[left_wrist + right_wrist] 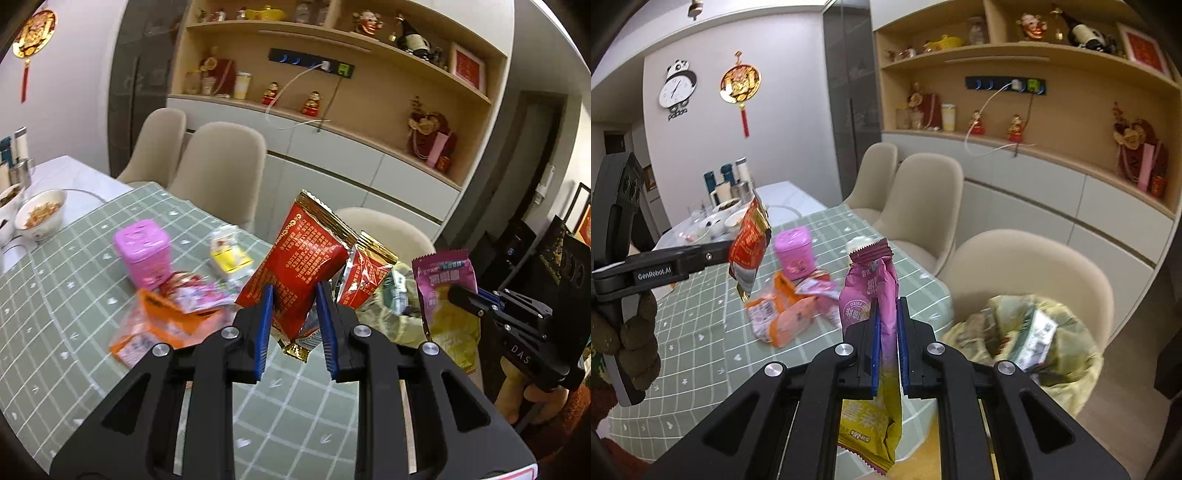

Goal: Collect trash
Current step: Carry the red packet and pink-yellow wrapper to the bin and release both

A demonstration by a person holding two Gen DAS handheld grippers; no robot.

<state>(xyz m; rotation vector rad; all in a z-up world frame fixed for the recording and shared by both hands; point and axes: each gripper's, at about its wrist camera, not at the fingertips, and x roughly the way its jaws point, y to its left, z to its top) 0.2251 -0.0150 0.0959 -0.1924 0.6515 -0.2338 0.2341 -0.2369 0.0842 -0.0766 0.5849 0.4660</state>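
We hold one snack bag in each gripper, up above the table.

Our left gripper (pixel 295 299) pinches the red bag (pixel 295 266). Our right gripper (pixel 886 325) pinches the purple and yellow bag (pixel 871 295). The trash bin (pixel 1067 373) with its yellow liner sits beside the table (pixel 701 332), holding wrappers. More wrappers (pixel 783 314) and a pink tin (pixel 794 254) lie on the table.

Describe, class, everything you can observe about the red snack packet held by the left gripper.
The red snack packet is a glossy foil pouch, red with small pale print and gold crimped seals at its top and bottom ends. It looks crumpled and slack. It hangs tilted in the air above the green checked tablecloth, pinched near its lower half between the blue pads of the left gripper. In the right wrist view it touches nothing else.
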